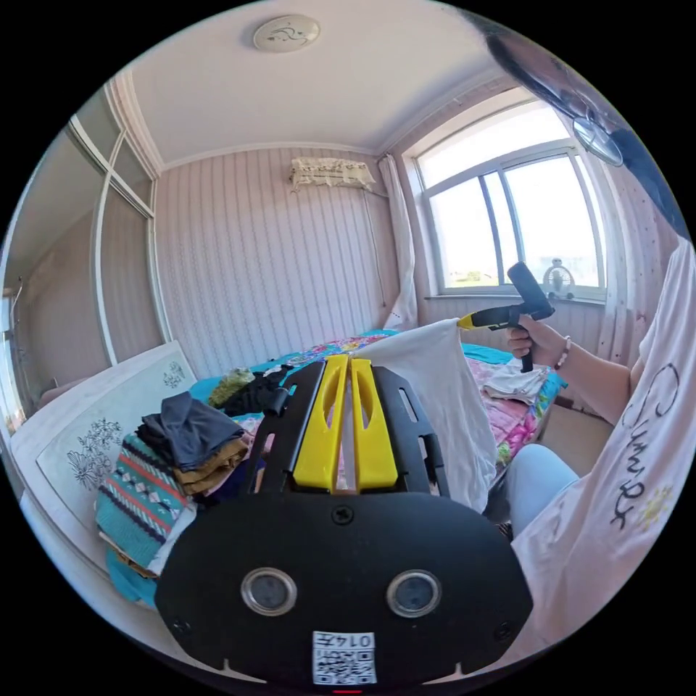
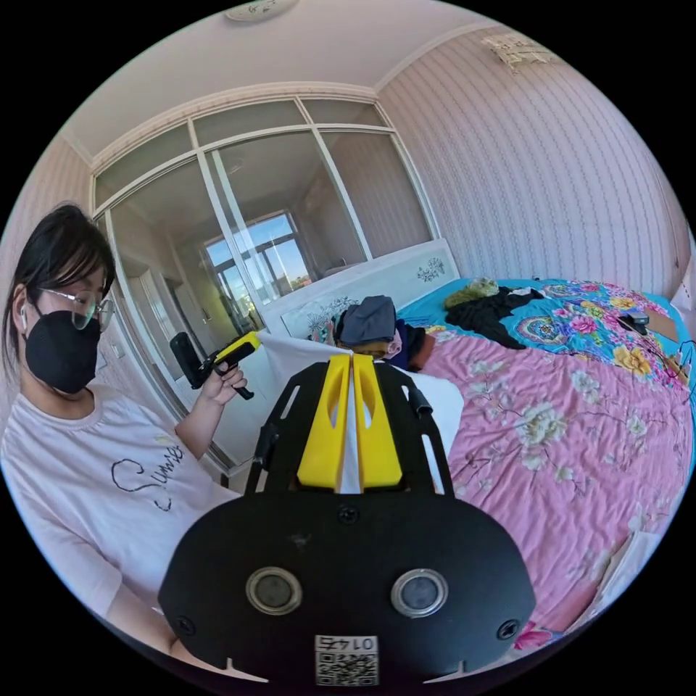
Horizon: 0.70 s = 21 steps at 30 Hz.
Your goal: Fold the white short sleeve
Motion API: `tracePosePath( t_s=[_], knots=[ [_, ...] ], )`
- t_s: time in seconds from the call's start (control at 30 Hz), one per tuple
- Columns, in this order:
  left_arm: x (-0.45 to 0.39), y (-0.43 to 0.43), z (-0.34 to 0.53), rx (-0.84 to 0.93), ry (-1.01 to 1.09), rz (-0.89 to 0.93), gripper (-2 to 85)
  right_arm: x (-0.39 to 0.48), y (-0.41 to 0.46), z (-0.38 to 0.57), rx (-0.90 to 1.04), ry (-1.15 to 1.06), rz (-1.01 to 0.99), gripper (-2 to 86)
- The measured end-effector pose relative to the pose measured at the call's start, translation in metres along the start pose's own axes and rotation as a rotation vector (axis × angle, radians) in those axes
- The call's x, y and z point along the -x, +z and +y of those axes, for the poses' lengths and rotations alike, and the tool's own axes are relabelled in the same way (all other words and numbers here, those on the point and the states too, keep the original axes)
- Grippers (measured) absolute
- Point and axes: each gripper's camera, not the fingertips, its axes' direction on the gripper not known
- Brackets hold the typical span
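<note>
The bed (image 2: 580, 449), under a pink and turquoise flowered cover, is cut off by the rim of the right gripper view; in the left gripper view most of it lies hidden behind the raised cloth and the gripper body. A stack of folded clothes (image 1: 170, 464) sits near the headboard (image 1: 109, 428), its lower layers hard to tell apart, and a dark heap (image 2: 493, 308) lies further along the bed, too crumpled to identify.

The white short sleeve (image 1: 442, 406) hangs in the air above the bed, stretched between both tools; its lower part drops out of sight behind the left gripper's housing.

The left gripper (image 1: 350, 362) has its yellow jaws nearly together, clenched on a strip of the white fabric. The right gripper (image 2: 353, 362) likewise pinches a fold of the shirt between almost closed jaws. The person's hand (image 1: 533, 341) grips the right gripper's handle.
</note>
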Motion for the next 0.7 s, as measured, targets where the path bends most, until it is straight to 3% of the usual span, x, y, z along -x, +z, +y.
tracePosePath(
  t_s=[0.23, 0.33, 0.4, 0.5, 0.6, 0.7],
  knots=[
    [-0.015, 0.05, 0.009, 0.059, -0.097, 0.26, -0.8, -0.008, -0.043, 0.016, 0.066, 0.029, 0.201, 0.0],
    [-0.014, 0.074, 0.007, 0.067, -0.101, 0.275, -0.8, -0.03, -0.039, -0.008, 0.12, -0.014, 0.253, 0.0],
    [0.001, 0.1, 0.0, 0.081, -0.097, 0.235, -0.8, -0.055, -0.023, -0.039, 0.181, -0.032, 0.224, 0.0],
    [0.043, 0.173, -0.006, 0.153, -0.082, 0.013, -0.7, -0.106, 0.025, -0.086, 0.226, -0.092, 0.291, 0.0],
    [0.093, 0.267, 0.022, 0.373, -0.205, -0.119, -0.8, -0.184, 0.073, -0.096, 0.273, 0.095, 0.35, 0.5],
    [0.13, 0.318, 0.081, 0.546, -0.386, -0.092, -0.9, -0.237, 0.092, -0.063, 0.287, 0.302, 0.192, 2.1]
  ],
)
